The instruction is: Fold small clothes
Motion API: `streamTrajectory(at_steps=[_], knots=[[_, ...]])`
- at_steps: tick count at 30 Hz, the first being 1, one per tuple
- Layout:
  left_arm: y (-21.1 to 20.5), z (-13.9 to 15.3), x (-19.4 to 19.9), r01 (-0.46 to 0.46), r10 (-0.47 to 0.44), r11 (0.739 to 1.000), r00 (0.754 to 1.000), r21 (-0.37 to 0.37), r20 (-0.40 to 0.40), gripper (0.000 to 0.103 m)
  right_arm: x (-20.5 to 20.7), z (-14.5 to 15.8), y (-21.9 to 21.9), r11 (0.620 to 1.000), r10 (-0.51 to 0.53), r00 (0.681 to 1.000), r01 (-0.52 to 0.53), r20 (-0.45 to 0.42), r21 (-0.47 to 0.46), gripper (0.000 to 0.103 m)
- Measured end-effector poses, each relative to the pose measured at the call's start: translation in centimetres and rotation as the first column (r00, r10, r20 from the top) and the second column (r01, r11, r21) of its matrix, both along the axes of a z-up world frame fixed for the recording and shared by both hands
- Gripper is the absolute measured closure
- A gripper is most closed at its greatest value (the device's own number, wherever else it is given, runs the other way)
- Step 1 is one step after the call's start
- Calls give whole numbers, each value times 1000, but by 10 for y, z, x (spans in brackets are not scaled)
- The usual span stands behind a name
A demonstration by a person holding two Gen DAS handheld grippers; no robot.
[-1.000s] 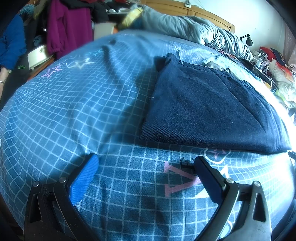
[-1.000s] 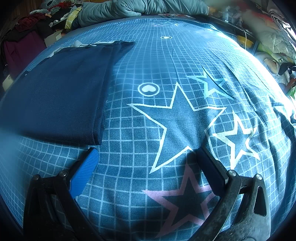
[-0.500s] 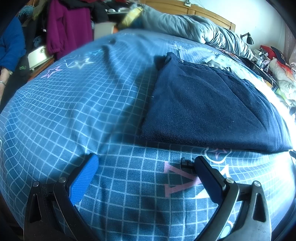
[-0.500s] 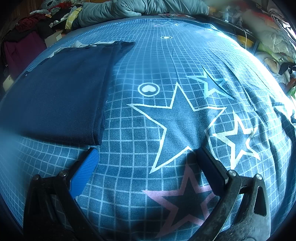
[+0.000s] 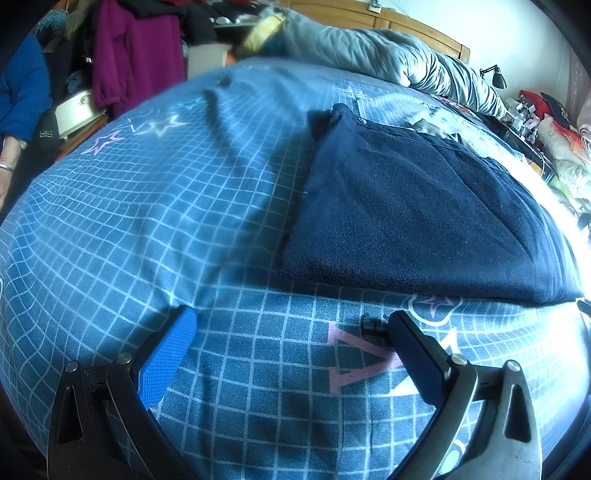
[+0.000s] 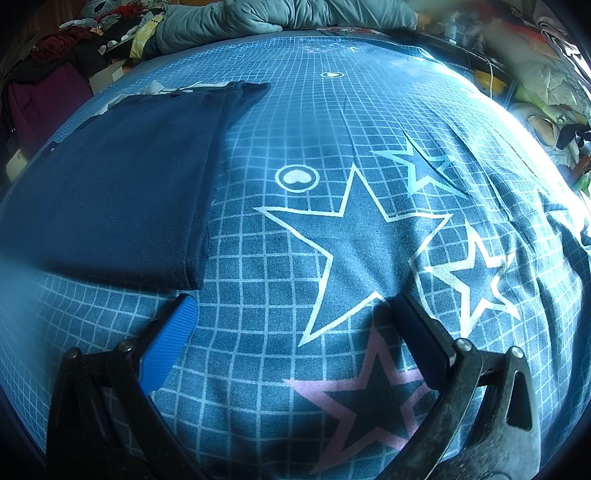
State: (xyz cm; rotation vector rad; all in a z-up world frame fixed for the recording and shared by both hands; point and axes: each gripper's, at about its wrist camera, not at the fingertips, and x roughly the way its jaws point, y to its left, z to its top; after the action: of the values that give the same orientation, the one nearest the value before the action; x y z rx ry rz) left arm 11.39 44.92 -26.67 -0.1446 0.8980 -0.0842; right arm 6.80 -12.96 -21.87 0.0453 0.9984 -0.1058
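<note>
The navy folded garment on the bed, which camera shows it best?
The left wrist view: the navy garment lies nearly whole ahead of the open left claw, near edge and fold lines sharp. In the right wrist view it sits far left, its left part lost in haze.

Ahead of the tongs spreads a blue grid-and-star bedspread [image 6: 332,236]. Beyond it a grey duvet [image 5: 388,62] lies heaped against a wooden headboard [image 5: 424,31] and white wall [image 5: 517,33] — a black lamp [image 5: 496,75] far right. Leftward hangs a magenta garment [image 5: 136,55]; strong daylight floods the right side.
</note>
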Motion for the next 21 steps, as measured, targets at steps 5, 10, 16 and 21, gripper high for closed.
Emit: streamTrajectory(at_steps=[5,10,16,21], knots=[[0,0,0,0,0,1000,1000,5,-2,0,0,0,-1,1000,0,1000,0,1,1,0],[0,0,0,0,0,1000,1000,4,-1,0,0,0,-1,1000,1,1000,-1,1,1,0],[-2,1,0,-6,6,1000,1000,20,-16,0,0,0,-2,1000,1,1000,-1,2,2,0],[-11,11,-10,-30,26,998,997,-63,-74,1,0,0,-2,1000,2,1000,-2,2,3,0]])
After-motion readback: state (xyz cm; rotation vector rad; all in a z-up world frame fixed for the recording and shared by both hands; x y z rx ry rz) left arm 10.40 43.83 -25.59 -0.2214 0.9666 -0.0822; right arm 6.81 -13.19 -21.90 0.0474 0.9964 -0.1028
